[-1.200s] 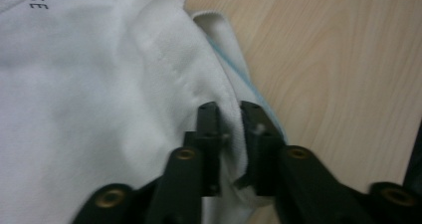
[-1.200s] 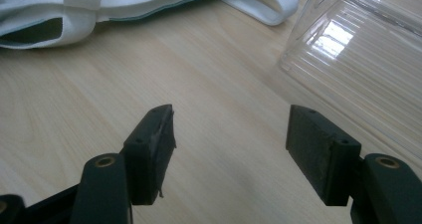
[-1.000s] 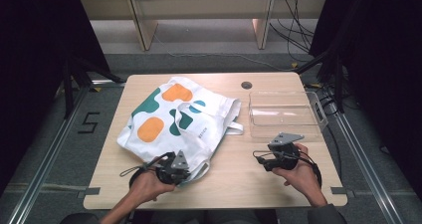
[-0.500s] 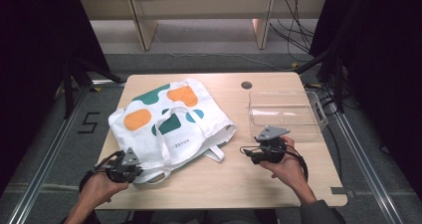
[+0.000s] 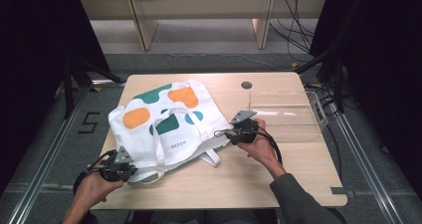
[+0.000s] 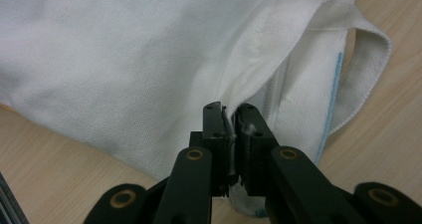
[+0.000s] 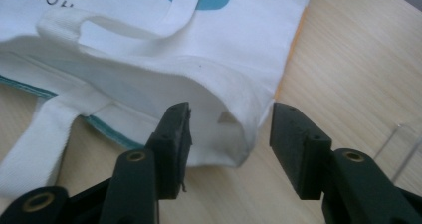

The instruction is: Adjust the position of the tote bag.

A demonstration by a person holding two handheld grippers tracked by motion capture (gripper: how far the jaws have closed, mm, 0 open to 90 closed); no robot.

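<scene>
Gripping a fold of white cloth at the near left corner, the left claw (image 6: 233,129) is seen pressed together on the bag (image 5: 166,122), which is spread across the left half of the worktop (image 5: 278,184) with its printed side up and its handles lying over it. Compared with a second ago, the bag has been dragged toward the near left edge and turned, and the left claw has been carried outward with it, so the cloth is now drawn out flatter between the two hands. The right claw (image 7: 229,139) has been brought in from the open worktop to the bag's right corner; its jaws are spread, with the corner hem lying between them but not yet pinched. A clear tray (image 5: 286,117) is left untouched just beyond the right hand. From this it is judged that one corner is secured and the second grasp is about to be taken, after which the bag could be lifted or pulled taut for straightening or folding
</scene>
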